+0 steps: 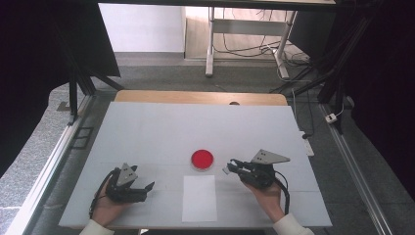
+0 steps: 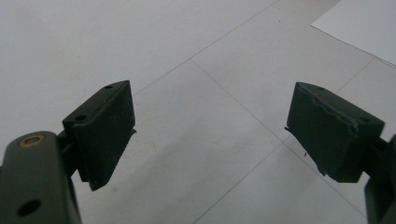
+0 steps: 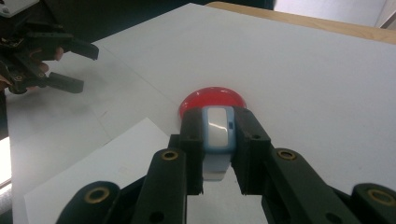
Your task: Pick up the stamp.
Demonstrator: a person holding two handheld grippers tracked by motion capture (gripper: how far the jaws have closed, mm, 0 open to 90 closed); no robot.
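Note:
A round red dish [image 1: 202, 159] lies flat near the middle of the white table; its far edge shows as a red dish [image 3: 212, 96] beyond the right jaws. My right gripper [image 1: 230, 167] is just right of it, shut on a small white and pale-blue block [image 3: 218, 133] held upright between the jaws. That block [image 1: 228, 169] points toward the dish. My left gripper [image 1: 149, 188] rests low at the front left, open, with nothing between its fingers [image 2: 105, 126]. The left gripper [image 3: 70, 65] is also seen far off in the right gripper view.
A white paper sheet [image 1: 199, 198] lies at the front centre between the two hands; its corner [image 2: 364, 23] shows in the left gripper view. The white table cover [image 1: 195, 127] ends at a wooden strip [image 1: 200, 97] at the back. Cables and stand legs lie beyond.

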